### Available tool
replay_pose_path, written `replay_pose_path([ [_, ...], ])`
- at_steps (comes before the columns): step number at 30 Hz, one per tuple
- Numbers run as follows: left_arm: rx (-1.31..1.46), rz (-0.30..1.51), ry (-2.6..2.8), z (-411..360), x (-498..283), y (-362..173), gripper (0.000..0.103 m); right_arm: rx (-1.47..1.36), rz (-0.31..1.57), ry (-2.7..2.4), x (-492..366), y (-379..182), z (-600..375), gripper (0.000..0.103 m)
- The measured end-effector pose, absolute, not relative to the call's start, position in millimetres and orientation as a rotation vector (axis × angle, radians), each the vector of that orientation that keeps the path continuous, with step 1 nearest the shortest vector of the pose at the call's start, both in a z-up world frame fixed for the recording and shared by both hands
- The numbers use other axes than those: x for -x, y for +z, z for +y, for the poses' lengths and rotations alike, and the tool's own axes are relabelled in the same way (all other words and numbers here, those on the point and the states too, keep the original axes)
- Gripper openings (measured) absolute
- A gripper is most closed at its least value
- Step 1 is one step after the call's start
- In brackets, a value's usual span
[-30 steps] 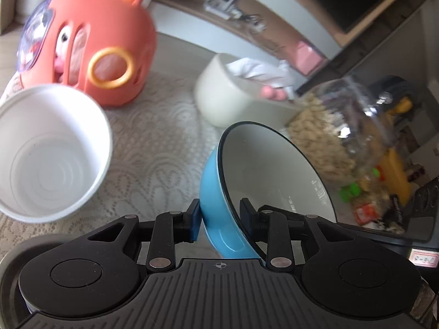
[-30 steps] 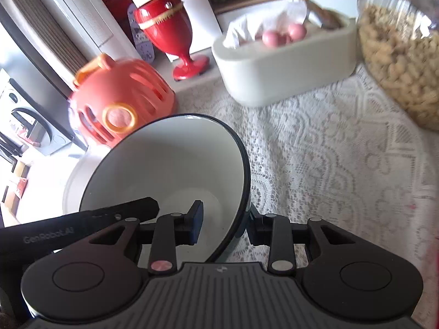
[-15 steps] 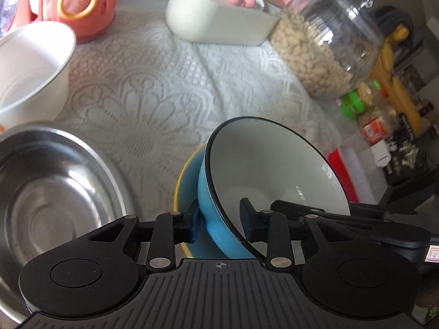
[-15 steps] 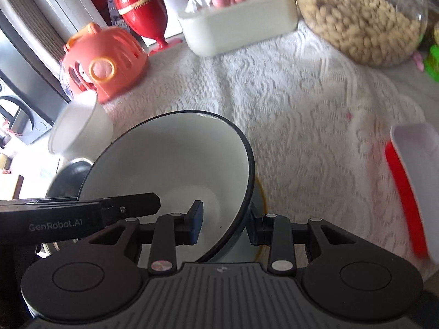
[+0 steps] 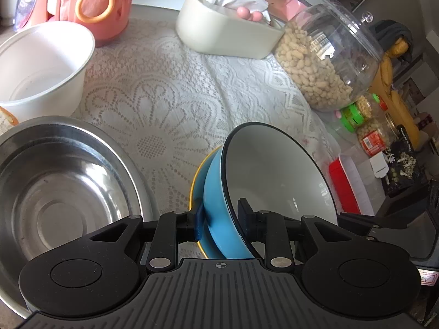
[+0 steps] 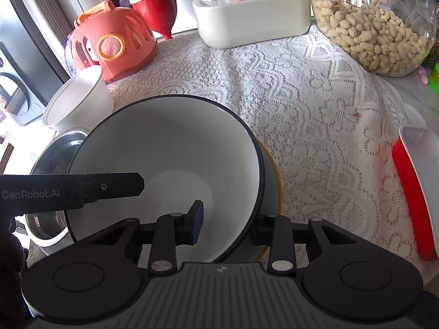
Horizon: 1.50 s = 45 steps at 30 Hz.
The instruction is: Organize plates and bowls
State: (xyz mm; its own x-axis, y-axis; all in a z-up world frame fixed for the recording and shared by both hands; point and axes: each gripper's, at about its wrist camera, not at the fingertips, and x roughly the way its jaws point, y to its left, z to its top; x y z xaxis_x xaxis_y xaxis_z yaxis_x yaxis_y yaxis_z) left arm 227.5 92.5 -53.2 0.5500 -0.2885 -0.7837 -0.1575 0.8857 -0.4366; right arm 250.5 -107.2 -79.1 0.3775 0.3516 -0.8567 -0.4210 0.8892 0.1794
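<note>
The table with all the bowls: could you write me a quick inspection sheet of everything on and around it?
Surface: white lace tablecloth, no spills seen.
Job's things: blue bowl, white inside, tilted over a yellow-rimmed dish; steel bowl and white plastic bowl alongside.
Clutter: peanut jar, cream tissue box, orange toy carrier, red-and-white tray.
Grippers: left gripper closing, pads on the blue bowl's rim; right gripper clamped on the opposite rim.
Cables: some on the far shelf, too small to detail.
Surroundings: red vase, snack packets off the table's edge.
</note>
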Motion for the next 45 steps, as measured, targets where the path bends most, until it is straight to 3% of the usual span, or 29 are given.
replay_pose_path([
  [17,0.471,0.985,-0.075,90,-224,-49,0.033,0.043,1.053,0.476,-251,-66,-115,0.033],
  [20,0.435,0.948,-0.052,90,-221,-41,0.029,0.044,1.043,0.473,-251,-61,-118,0.033],
  [26,0.402,0.852,-0.015,99,-217,-13,0.028,0.159,0.907,0.416,-242,-39,-109,0.035],
  [34,0.448,0.746,0.168,167,-240,28,0.028,0.25,0.849,0.463,-251,-16,-67,0.035],
  [40,0.546,0.685,0.38,244,-223,13,0.028,0.337,0.817,0.529,-260,-4,-2,0.036],
  [45,0.592,0.652,0.532,288,-215,-7,0.028,0.379,0.849,0.596,-271,-8,55,0.046],
])
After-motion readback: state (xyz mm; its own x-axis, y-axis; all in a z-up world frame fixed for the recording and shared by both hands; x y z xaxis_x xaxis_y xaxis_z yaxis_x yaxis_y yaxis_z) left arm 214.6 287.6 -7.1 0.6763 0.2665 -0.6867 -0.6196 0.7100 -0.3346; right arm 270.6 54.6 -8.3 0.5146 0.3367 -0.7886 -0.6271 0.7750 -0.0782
